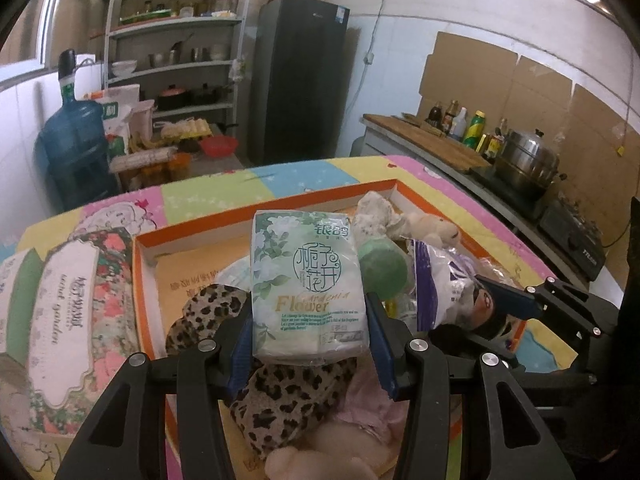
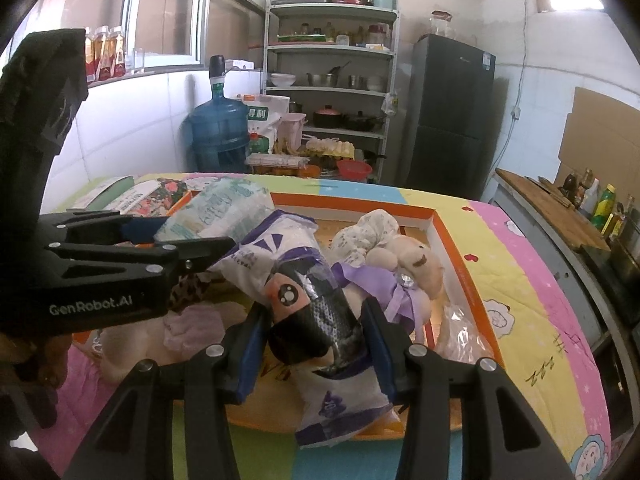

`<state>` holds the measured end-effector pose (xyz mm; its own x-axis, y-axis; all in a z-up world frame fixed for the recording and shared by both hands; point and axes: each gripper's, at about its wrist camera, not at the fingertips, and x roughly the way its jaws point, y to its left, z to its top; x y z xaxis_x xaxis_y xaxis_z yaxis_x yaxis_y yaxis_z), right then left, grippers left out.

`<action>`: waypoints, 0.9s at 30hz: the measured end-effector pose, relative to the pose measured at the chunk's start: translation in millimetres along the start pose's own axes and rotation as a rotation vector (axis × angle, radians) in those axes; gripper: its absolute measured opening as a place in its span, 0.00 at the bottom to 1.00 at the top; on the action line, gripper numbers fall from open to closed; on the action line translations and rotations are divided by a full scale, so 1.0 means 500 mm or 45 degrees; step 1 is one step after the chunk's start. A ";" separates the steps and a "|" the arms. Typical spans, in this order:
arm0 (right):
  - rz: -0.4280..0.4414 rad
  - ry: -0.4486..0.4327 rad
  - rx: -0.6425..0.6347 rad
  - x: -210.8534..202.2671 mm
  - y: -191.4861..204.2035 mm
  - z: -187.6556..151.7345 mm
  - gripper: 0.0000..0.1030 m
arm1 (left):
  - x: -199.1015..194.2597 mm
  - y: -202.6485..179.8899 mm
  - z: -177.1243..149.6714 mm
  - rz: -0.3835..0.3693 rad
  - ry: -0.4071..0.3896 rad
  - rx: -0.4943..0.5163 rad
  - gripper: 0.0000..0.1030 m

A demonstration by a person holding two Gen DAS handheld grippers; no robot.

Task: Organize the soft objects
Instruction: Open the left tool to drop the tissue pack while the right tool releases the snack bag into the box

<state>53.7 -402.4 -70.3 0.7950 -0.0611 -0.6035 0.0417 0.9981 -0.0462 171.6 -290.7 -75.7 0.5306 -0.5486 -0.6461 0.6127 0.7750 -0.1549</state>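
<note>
Patchwork table [image 1: 280, 188], left gripper [image 1: 310, 320] gripping tissue pack [image 1: 308, 280], orange tray [image 1: 148, 280]

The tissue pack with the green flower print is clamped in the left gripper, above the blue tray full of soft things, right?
Nearly. The tissue pack is clamped in the left gripper above a tray of soft things, but the tray is orange with a white inner wall, not blue. The left wrist view shows its orange rim plainly.
</note>
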 end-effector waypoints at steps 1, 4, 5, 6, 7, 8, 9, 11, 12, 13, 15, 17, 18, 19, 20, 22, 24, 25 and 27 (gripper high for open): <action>-0.003 0.002 0.000 0.003 -0.002 0.000 0.46 | 0.005 0.000 -0.001 0.002 0.006 -0.004 0.50; -0.005 0.005 0.000 0.008 -0.003 0.002 0.46 | 0.015 0.005 -0.001 -0.010 0.019 -0.024 0.50; -0.005 0.006 -0.001 0.008 -0.003 0.002 0.46 | 0.016 0.006 0.000 -0.015 0.022 -0.028 0.50; -0.004 0.007 0.000 0.010 -0.003 0.002 0.46 | 0.016 0.008 -0.001 -0.017 0.025 -0.029 0.50; -0.004 0.007 0.000 0.011 -0.004 0.002 0.46 | 0.017 0.009 -0.001 -0.018 0.031 -0.030 0.51; -0.005 0.008 -0.001 0.013 -0.005 0.003 0.46 | 0.018 0.010 -0.001 -0.022 0.034 -0.033 0.51; -0.005 0.008 -0.001 0.011 -0.005 0.003 0.46 | 0.018 0.010 -0.001 -0.029 0.037 -0.038 0.51; -0.001 0.005 0.000 0.012 -0.006 0.003 0.48 | 0.019 0.015 0.000 -0.037 0.037 -0.048 0.53; -0.003 0.007 0.002 0.011 -0.005 0.004 0.48 | 0.020 0.017 0.000 -0.049 0.040 -0.054 0.55; -0.007 0.006 0.004 0.011 -0.005 0.004 0.49 | 0.021 0.018 0.001 -0.055 0.043 -0.055 0.58; -0.004 0.007 0.013 0.015 -0.006 0.005 0.50 | 0.021 0.015 0.001 -0.060 0.043 -0.051 0.61; 0.002 0.004 0.020 0.017 -0.006 0.006 0.51 | 0.015 0.013 -0.001 -0.058 0.033 -0.043 0.65; 0.004 0.003 0.021 0.017 -0.003 0.007 0.52 | 0.012 0.011 -0.001 -0.057 0.023 -0.039 0.66; 0.003 0.000 0.022 0.017 -0.002 0.008 0.52 | 0.009 0.010 -0.002 -0.056 0.017 -0.037 0.66; 0.002 -0.003 0.022 0.017 -0.001 0.008 0.52 | 0.007 0.009 -0.002 -0.055 0.013 -0.035 0.66; 0.000 -0.009 0.021 0.013 -0.001 0.005 0.53 | 0.001 0.008 -0.002 -0.052 0.003 -0.033 0.66; -0.002 -0.013 0.022 0.011 0.000 0.006 0.55 | -0.004 0.008 -0.003 -0.048 -0.003 -0.034 0.66; -0.003 -0.017 0.023 0.009 0.000 0.005 0.56 | -0.007 0.009 -0.003 -0.047 -0.004 -0.034 0.66; -0.003 -0.022 0.025 0.003 -0.001 0.005 0.57 | -0.013 0.009 -0.004 -0.041 -0.007 -0.034 0.66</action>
<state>56.4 -403.0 -69.5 0.8053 -0.0636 -0.5895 0.0553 0.9980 -0.0322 169.7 -282.9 -73.9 0.5144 -0.5749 -0.6363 0.6137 0.7651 -0.1951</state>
